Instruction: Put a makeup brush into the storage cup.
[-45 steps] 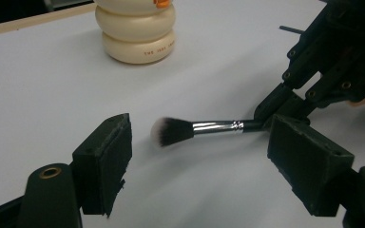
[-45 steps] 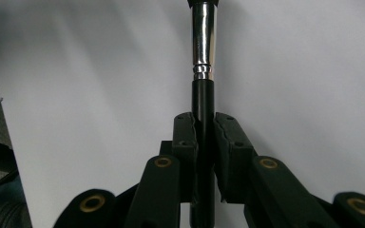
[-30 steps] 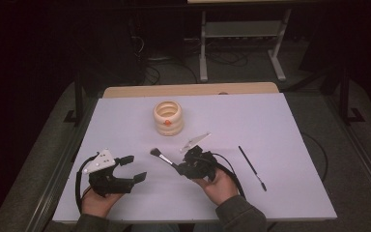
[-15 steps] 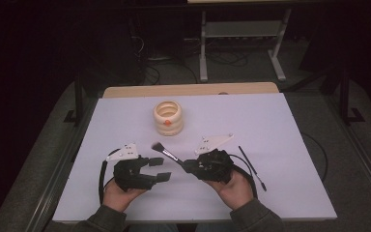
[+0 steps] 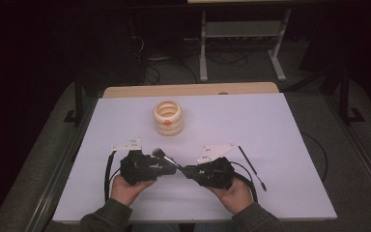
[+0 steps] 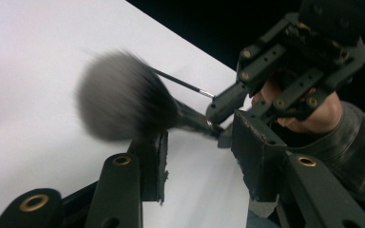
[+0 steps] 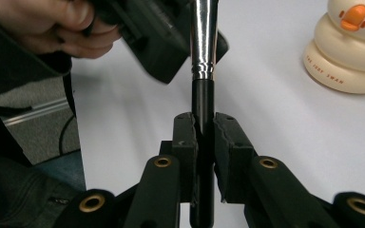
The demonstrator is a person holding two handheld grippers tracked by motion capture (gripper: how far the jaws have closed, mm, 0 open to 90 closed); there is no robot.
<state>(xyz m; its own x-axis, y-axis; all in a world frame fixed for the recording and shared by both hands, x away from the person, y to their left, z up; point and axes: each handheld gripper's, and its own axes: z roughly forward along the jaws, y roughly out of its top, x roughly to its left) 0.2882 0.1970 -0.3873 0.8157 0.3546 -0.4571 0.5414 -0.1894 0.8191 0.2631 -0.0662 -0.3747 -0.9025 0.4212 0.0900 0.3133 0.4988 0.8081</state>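
From above, your two tools meet low in the middle of the frame over the white tabletop (image 5: 280, 130). Your right tool (image 5: 189, 170) pinches the handle of a makeup brush (image 5: 164, 157) whose dark bristles point toward the upper left, and your left tool (image 5: 166, 166) sits just beside that brush, its jaws having just been closing. A cream ringed holder (image 5: 168, 117) stands above centre, and a thin black brush (image 5: 251, 167) lies at the right.

In the left gripper view, the fluffy brush head (image 6: 123, 97) fills the middle left, between your left tool's jaws, which stand apart with no pad pressing on it. Your right tool (image 6: 218, 124) grips the handle at the centre right.

In the right gripper view, the jaws are pressed together on the black handle (image 7: 203, 128) at centre; the holder (image 7: 349, 47) stands upper right.
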